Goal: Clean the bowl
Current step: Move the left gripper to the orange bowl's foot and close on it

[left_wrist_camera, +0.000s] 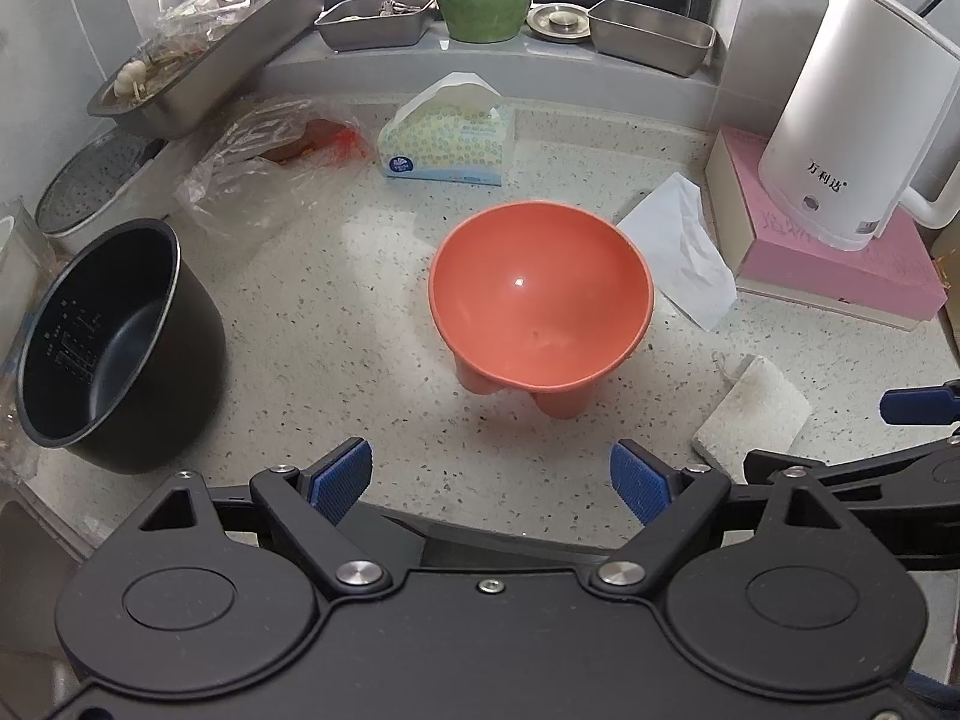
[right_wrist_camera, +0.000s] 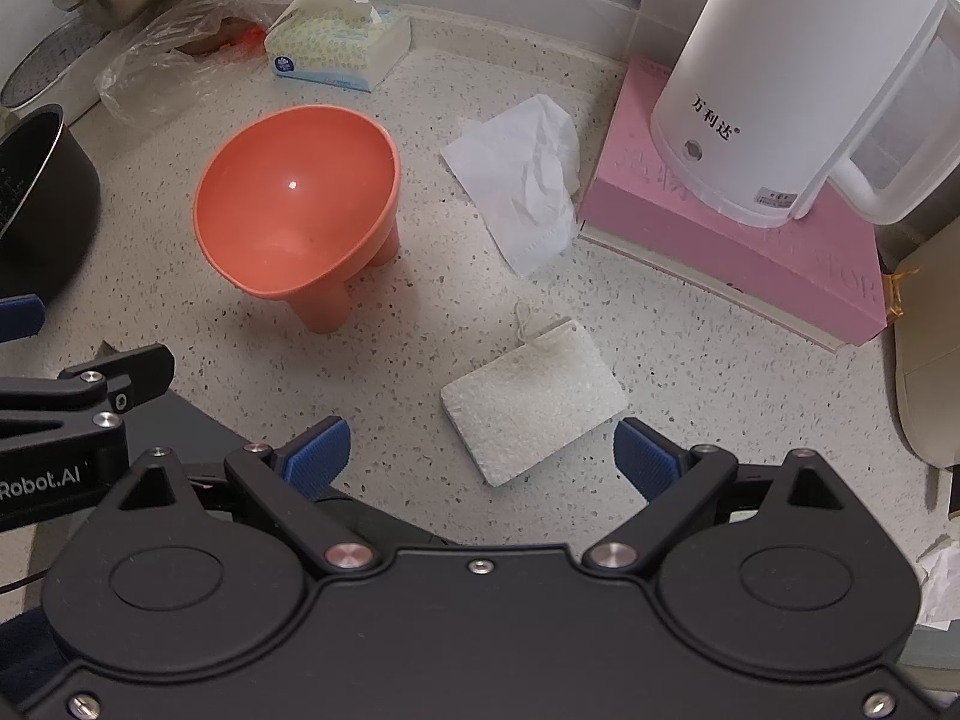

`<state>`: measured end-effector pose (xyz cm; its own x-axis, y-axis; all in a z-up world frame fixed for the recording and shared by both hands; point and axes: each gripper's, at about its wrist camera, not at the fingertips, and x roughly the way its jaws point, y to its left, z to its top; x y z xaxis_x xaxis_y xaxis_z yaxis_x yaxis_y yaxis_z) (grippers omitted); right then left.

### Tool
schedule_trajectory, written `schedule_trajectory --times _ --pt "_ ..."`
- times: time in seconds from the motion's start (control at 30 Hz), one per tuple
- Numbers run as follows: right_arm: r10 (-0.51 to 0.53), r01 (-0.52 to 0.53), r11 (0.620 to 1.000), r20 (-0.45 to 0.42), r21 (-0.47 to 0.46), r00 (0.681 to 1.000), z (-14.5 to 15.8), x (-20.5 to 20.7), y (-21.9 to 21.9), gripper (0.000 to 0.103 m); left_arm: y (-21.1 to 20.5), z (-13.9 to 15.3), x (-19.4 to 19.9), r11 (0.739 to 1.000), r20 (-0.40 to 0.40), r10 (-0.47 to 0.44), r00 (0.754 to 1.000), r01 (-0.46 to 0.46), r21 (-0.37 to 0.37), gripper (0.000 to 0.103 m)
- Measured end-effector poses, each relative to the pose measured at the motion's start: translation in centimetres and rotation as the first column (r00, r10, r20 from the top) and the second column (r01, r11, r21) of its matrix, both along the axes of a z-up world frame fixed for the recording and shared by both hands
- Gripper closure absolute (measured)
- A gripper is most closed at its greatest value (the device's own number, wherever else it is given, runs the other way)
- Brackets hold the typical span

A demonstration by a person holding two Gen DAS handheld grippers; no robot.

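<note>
As the sponge [right_wrist_camera: 533,402] lay just ahead of my right tool [right_wrist_camera: 483,459], wide open and empty, I judged it nearer; left tool [left_wrist_camera: 489,483], equally agape, faced the bowl [left_wrist_camera: 540,294].

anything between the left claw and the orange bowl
Nothing: in the left wrist view only bare speckled countertop lies between the open left claw and the orange bowl.
</note>
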<state>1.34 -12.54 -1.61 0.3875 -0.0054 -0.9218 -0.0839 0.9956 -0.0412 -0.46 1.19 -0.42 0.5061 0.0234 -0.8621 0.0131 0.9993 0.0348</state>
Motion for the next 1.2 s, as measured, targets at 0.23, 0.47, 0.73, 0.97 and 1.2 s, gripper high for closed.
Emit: schedule_trajectory --times 0.23,0.47,0.73,0.97,1.2 --pt "0.067 -0.056 0.994 0.126 -0.090 0.990 0.7 0.1 0.2 0.007 0.3 -2.1 0.8 0.995 0.067 -0.060 0.996 0.054 0.085 0.006" --pt "0.017 -0.004 0.997 0.161 -0.079 0.987 0.7 1.2 -2.2 0.007 1.1 -6.4 1.7 0.985 0.172 -0.123 0.977 0.099 0.143 0.002" --pt "-0.026 0.040 0.995 0.146 -0.093 0.989 0.1 1.7 -2.2 0.007 0.8 -11.2 1.4 0.954 0.351 -0.283 0.893 0.224 0.200 0.000" --pt "-0.050 0.065 0.990 0.119 -0.123 0.992 -0.4 1.6 -1.3 0.007 3.0 -13.7 2.4 0.955 0.344 -0.294 0.891 0.263 0.136 0.000" --pt "-0.081 0.095 0.985 0.101 -0.146 0.992 -0.5 0.8 -1.2 0.007 4.9 -15.4 4.2 0.946 0.365 -0.318 0.875 0.317 0.065 0.000"
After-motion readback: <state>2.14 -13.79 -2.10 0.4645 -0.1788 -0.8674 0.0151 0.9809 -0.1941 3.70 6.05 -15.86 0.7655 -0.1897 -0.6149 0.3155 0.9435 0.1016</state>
